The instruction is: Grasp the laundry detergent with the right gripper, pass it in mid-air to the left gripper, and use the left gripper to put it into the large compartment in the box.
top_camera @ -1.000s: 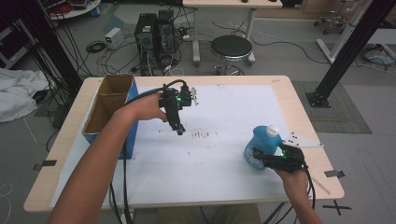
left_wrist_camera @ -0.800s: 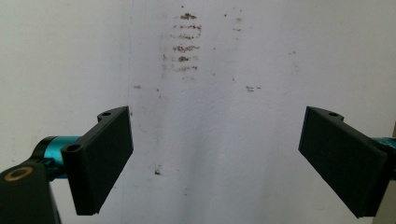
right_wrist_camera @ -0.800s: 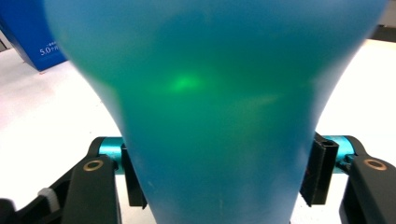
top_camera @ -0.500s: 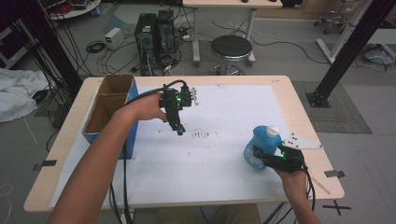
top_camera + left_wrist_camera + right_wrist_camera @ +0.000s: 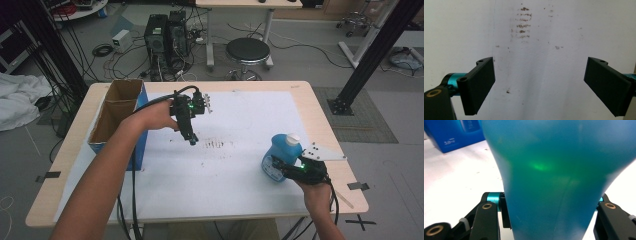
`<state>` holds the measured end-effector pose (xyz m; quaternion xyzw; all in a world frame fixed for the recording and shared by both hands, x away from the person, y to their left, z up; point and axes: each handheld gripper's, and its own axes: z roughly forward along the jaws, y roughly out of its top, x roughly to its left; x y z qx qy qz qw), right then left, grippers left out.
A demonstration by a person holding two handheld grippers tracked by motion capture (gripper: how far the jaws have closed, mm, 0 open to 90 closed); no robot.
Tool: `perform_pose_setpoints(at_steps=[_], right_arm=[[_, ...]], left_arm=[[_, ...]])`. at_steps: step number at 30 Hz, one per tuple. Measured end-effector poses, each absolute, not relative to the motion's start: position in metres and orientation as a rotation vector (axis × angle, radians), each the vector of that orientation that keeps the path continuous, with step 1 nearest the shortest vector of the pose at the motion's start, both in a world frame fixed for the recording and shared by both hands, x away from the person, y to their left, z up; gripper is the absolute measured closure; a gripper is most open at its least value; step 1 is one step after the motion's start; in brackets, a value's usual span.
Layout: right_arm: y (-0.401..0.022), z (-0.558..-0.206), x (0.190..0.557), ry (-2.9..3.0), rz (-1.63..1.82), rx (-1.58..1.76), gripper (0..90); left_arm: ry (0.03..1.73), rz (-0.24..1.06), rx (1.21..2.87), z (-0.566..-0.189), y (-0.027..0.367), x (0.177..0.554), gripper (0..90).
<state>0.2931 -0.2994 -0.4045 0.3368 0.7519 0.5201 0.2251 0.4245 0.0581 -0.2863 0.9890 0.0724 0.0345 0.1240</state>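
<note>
Right tongs (image 5: 278,165) clamp blue bottle (image 5: 281,157); left tongs (image 5: 537,87) agape.

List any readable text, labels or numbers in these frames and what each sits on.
"5.0" followed by smaller blurred characters: white print on the blue cardboard box, seen in the right gripper view.
Dark panel higher on that box: print too blurred to read.
Translucent blue plastic bottle with white cap, in the right claw: no legible label.
White paper sheet: brown smudges, no text.

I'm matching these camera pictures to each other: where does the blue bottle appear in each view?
High view: blue bottle at lower right, on the white sheet, at the right gripper.
Right gripper view: fills the centre.
Left gripper view: not in it.
Shared landmark: the brown smudges.
</note>
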Motion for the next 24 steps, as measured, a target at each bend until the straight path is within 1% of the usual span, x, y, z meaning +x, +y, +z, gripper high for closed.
perform_pose_setpoints(at_steps=[11, 20, 24], right_arm=[[-0.301, -0.366, 0.296, 2.248, 1.481, 0.757, 45.6], [-0.301, -0.343, 0.304, 2.406, 1.558, 0.583, 45.5], [-0.299, -0.334, 0.31, 2.454, 1.554, 0.521, 45.4]], left_arm=[[0.194, 0.113, 2.868, -0.274, 0.058, 0.41, 9.9], [0.168, 0.123, 2.856, -0.257, 0.055, 0.396, 10.0], [0.161, 0.107, 2.863, -0.252, 0.051, 0.389, 9.9]])
